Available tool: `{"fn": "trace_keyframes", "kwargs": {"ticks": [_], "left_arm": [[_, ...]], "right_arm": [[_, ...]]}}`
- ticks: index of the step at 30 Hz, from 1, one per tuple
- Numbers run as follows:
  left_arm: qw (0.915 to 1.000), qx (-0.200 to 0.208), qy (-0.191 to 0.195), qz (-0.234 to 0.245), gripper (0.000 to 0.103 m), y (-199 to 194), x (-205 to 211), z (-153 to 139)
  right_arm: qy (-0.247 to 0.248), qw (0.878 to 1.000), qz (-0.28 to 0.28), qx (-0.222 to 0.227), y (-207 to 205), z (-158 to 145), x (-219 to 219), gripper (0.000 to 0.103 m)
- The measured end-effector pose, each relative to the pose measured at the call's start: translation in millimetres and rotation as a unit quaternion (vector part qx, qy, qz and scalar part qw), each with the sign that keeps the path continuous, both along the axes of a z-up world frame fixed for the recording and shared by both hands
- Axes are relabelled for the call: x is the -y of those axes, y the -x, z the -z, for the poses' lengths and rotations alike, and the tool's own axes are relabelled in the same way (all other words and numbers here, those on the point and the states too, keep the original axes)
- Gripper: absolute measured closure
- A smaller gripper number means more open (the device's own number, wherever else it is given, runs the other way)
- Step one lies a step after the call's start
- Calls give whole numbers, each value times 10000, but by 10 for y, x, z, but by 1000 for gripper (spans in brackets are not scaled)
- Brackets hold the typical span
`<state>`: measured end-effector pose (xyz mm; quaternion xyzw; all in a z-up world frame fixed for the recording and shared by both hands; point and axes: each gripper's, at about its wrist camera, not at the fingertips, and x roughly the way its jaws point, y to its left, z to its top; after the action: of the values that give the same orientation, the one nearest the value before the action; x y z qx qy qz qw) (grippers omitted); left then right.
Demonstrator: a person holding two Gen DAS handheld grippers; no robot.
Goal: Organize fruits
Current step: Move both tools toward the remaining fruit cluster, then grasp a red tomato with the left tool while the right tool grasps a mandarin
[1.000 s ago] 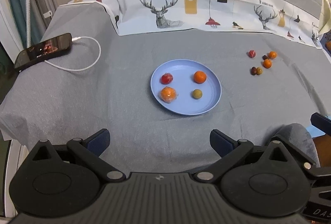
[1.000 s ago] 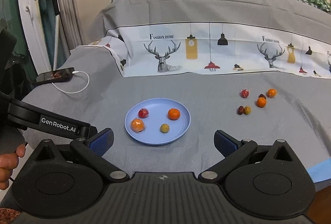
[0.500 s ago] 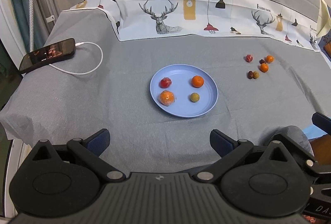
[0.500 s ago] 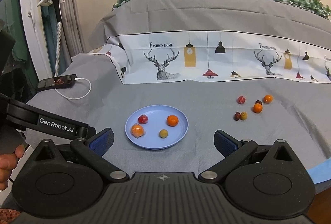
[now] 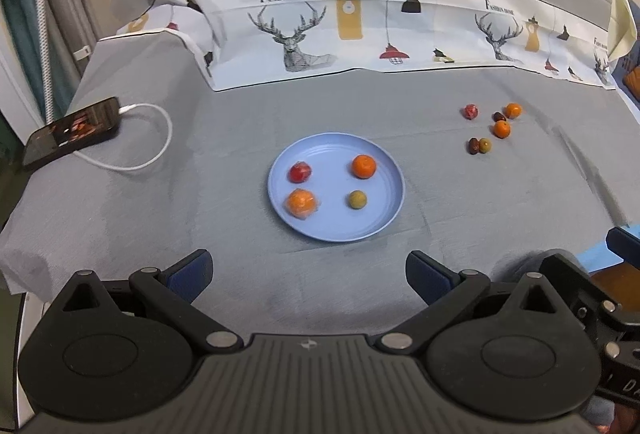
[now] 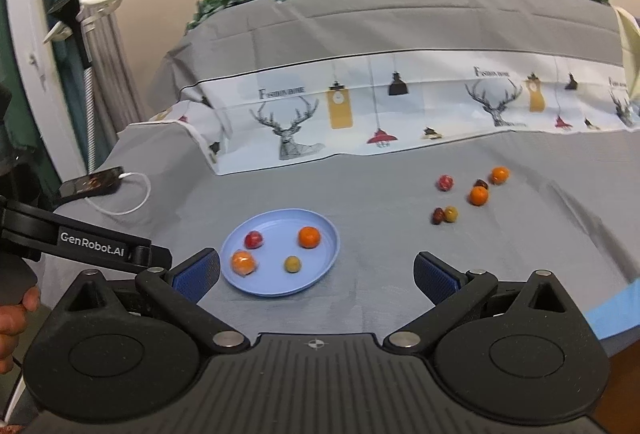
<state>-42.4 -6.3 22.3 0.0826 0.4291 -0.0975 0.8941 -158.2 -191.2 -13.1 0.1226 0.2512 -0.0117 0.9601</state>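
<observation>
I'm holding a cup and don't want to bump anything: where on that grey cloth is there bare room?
Bare cloth lies between the phone with its white cable and the blue plate, and again between the plate and the loose fruit cluster. The near strip before both open tools is bare too. The cluster is crowded; four fruits sit on the plate.

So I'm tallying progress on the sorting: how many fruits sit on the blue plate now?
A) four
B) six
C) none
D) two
A: the blue plate holds four fruits, two orange, one red and one greenish, while six more lie loose on the grey cloth.
</observation>
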Motion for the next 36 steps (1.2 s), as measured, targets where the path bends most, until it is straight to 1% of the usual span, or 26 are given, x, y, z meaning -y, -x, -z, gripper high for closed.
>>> {"fn": "trace_keyframes", "kwargs": {"ticks": [7, 12, 17, 21, 25, 29, 31, 32, 36], "left_arm": [[9998, -72, -68, 186, 0, -216, 391, 6], [9993, -152, -104, 314, 0, -502, 735, 58], [9984, -188, -120, 520, 0, -892, 1165, 130], [9967, -187, -201, 766, 0, -1334, 1639, 248], [9944, -187, -155, 1028, 0, -1851, 2152, 475], [9924, -94, -206, 1211, 0, -2417, 2671, 840], [9907, -206, -296, 1311, 0, -2694, 2907, 1049], [9894, -330, -295, 1383, 0, -2841, 3025, 1171], [9859, -724, -269, 1486, 0, -3229, 3352, 1554]], "right_arm": [[-155, 9978, 640, -99, -74, 110, 554, 1], [-265, 9926, 1162, -233, -206, 258, 1010, 1], [-221, 9871, 1551, -332, -509, 411, 1420, 1], [-116, 9832, 1760, -476, -906, 609, 1715, 1], [17, 9789, 1953, -606, -1395, 880, 1981, 1], [169, 9755, 2029, -832, -1946, 1220, 2205, 1], [232, 9749, 1999, -951, -2221, 1413, 2309, 1], [247, 9751, 1952, -1023, -2352, 1509, 2354, 1], [222, 9750, 1844, -1217, -2776, 1837, 2500, 1]]}}
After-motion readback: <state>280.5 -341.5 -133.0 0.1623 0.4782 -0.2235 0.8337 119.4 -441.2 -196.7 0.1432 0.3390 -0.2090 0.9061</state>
